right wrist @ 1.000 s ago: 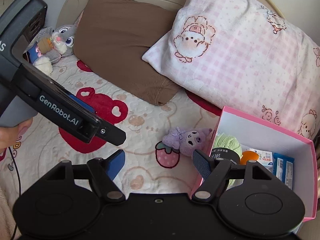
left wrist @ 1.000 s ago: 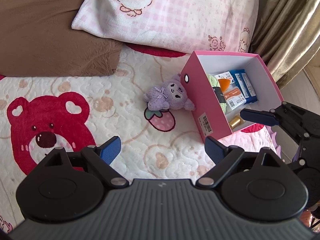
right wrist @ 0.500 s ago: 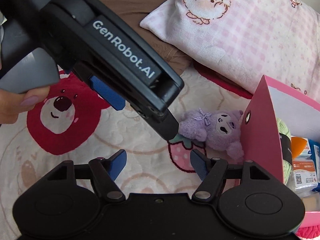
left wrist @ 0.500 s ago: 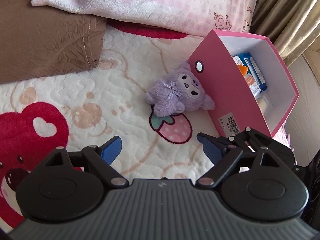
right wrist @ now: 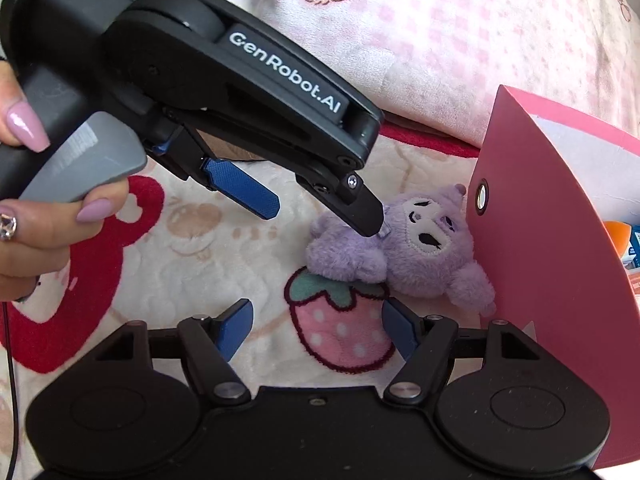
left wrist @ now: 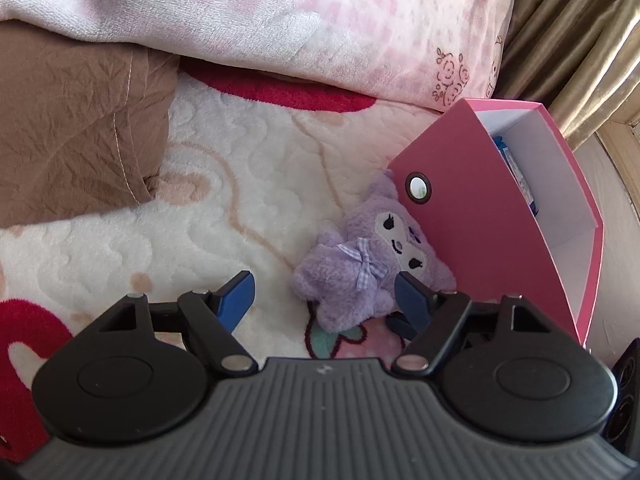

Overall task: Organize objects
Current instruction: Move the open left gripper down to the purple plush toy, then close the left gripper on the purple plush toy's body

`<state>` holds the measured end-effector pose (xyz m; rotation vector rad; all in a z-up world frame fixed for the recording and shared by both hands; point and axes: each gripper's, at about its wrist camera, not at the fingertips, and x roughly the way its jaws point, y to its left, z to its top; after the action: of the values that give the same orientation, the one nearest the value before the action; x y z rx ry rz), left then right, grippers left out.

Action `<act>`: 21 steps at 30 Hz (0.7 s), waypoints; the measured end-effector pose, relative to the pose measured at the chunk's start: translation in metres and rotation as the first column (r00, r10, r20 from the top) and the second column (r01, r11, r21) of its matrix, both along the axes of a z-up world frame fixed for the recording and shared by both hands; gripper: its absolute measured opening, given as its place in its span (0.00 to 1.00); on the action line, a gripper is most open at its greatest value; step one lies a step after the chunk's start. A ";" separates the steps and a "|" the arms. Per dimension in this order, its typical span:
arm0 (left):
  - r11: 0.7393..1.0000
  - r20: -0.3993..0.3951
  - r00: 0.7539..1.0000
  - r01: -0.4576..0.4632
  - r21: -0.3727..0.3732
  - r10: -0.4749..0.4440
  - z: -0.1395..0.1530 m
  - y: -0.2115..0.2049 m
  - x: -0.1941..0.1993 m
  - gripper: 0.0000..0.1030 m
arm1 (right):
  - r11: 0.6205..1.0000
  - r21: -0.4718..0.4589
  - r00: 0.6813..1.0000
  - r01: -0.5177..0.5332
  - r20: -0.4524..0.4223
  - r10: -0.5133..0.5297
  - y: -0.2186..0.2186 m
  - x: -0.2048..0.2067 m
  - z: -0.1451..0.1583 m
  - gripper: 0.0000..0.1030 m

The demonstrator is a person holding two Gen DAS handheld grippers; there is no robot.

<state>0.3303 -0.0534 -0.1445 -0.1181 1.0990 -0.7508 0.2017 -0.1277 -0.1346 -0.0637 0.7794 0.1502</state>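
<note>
Left gripper [left wrist: 324, 294] closing around plush [left wrist: 372, 264], not yet pressing.
Purple fluffy plush with checked bow lies against the box [left wrist: 480, 220] at 3 o'clock; right gripper [right wrist: 316, 326] wide, opening, empty.

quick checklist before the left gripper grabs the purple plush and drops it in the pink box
1. Purple plush lies free on the blanket, nothing on top of it: ok.
2. Plush between the left gripper fingers: cannot tell. Its jaws are closing; one finger is at the toy's body, the other stands off to the side.
3. Firm grip on the plush: not ok, the pads do not yet press it from both sides.
4. Right gripper out of the way: ok, empty, over the strawberry print, short of the toy; its jaws are opening.
5. Pink box open on top: ok.
6. Free space inside the box: cannot tell, only partly visible.
</note>
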 end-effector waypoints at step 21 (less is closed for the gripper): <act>0.979 -0.102 0.984 -0.156 -0.129 0.143 -0.010 0.008 -0.013 0.32 | 0.999 -0.014 0.999 0.042 0.036 -0.041 -0.004 -0.006 -0.007 0.76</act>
<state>0.3170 -0.0454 -0.1547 -0.3514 1.1120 -0.6900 0.1956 -0.1320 -0.1419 -0.0642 0.7461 0.1037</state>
